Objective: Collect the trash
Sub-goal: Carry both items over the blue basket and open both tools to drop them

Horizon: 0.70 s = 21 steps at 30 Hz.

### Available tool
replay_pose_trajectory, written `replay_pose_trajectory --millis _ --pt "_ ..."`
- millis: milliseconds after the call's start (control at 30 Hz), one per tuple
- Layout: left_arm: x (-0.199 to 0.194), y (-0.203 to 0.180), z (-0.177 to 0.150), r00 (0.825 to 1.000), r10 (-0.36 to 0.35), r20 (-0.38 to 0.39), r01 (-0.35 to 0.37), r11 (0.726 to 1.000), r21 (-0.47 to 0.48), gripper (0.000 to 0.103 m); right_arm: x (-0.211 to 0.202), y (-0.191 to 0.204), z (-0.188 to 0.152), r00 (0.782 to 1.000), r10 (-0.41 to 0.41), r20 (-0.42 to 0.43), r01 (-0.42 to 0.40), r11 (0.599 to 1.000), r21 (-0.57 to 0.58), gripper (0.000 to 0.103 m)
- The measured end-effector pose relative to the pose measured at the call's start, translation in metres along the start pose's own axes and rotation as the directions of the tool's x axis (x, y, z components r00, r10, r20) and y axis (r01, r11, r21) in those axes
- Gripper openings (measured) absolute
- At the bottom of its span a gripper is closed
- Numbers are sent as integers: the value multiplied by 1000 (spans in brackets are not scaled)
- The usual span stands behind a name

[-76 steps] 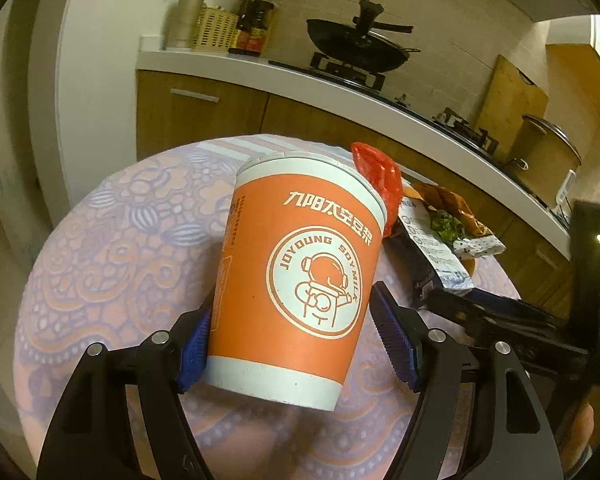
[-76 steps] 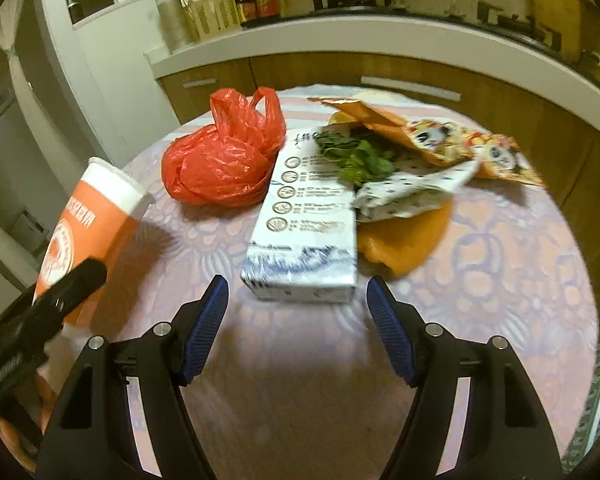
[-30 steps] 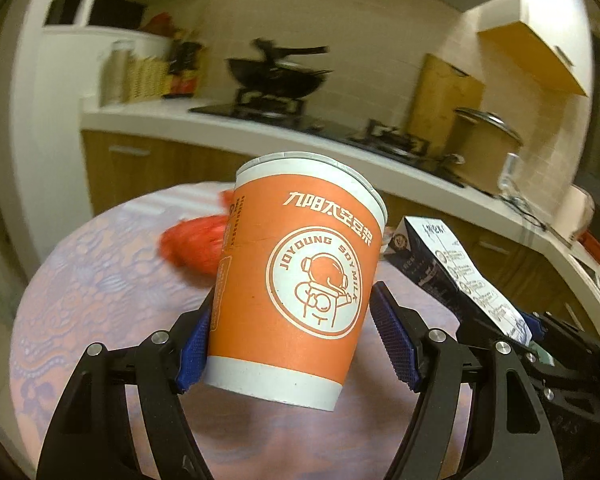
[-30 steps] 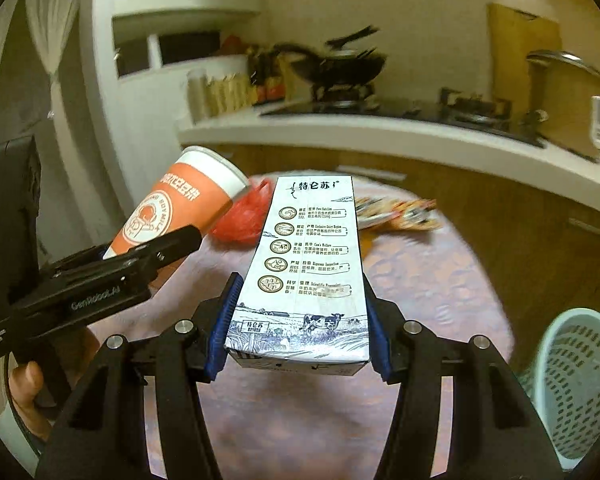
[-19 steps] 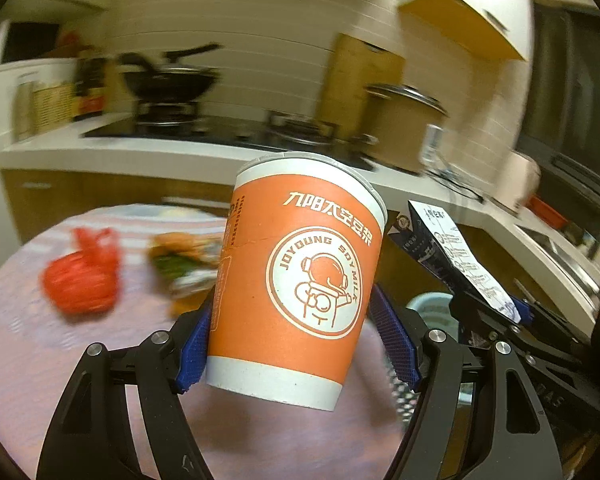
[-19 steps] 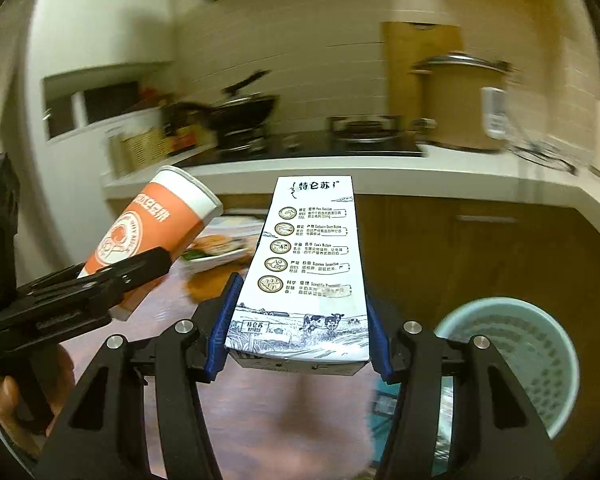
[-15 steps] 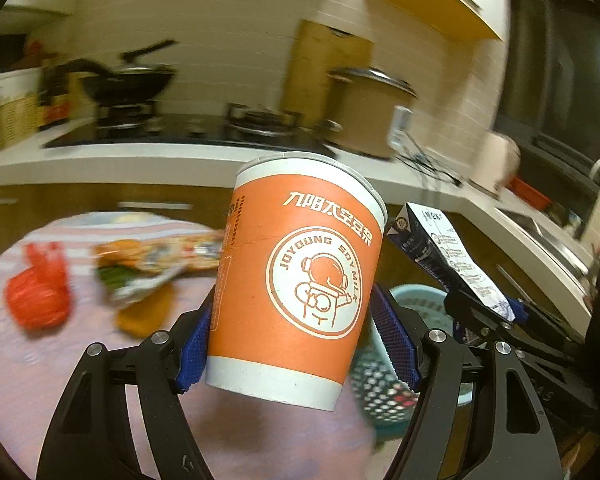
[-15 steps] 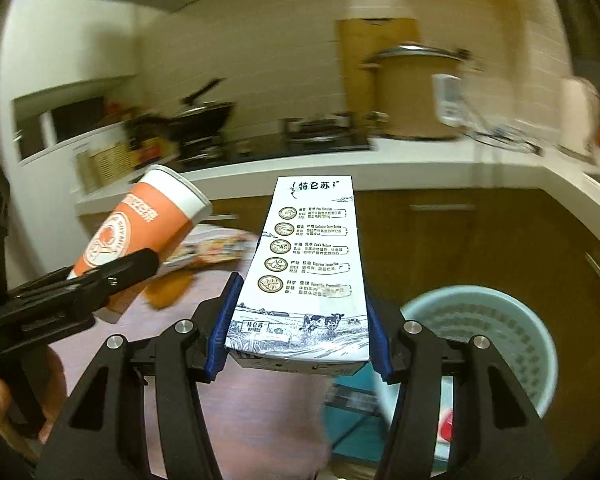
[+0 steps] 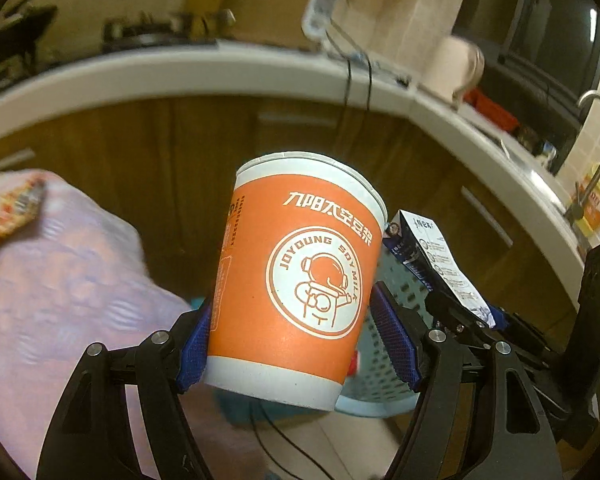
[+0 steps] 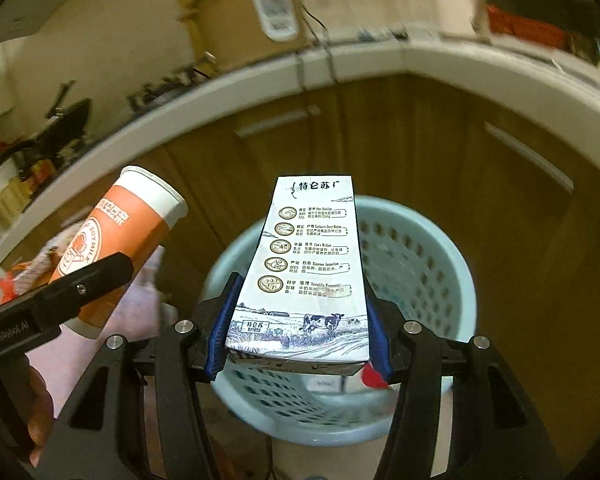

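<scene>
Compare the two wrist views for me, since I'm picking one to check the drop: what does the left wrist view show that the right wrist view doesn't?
Only the left wrist view shows the faucet over the counter's far end and a snack wrapper on the purple tablecloth. Only the right wrist view shows the pale blue basket's whole open mouth, directly beneath the milk carton, and a hand at the lower left. Both show the orange cup clamped in the left gripper, the carton clamped in the right gripper, and the wooden cabinets.

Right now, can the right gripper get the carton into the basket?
Probably yes. The right gripper holds the carton over the open basket, with nothing between them. The cup in the left gripper stays off to the side.
</scene>
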<state>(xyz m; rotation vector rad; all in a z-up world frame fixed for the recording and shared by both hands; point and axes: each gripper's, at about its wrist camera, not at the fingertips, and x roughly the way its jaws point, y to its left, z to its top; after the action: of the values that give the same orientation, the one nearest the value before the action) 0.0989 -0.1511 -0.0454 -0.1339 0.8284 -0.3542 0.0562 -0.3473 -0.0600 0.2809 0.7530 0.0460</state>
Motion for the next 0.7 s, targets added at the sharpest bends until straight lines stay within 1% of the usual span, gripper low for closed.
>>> replay_pose_trajectory --millis 133,267,400,600,700 --pt "34 -10 -6 997 2 -75 0 1000 25 71 24 -23 -6 996 -32 -85 36 998 51 52" --pt "52 -20 -11 994 16 -112 -9 998 64 71 40 -36 -15 988 -36 -149 50 995 87 52" --pt "65 -21 -15 990 20 -141 -10 997 71 71 52 -42 -22 980 -38 -195 59 993 100 52" --pt "66 -21 -11 986 18 -164 -9 998 59 72 59 -42 -19 977 -37 -209 59 994 97 53" --pt "58 -18 -12 987 24 -160 -16 998 55 73 55 -39 -19 979 -28 -204 49 994 101 57"
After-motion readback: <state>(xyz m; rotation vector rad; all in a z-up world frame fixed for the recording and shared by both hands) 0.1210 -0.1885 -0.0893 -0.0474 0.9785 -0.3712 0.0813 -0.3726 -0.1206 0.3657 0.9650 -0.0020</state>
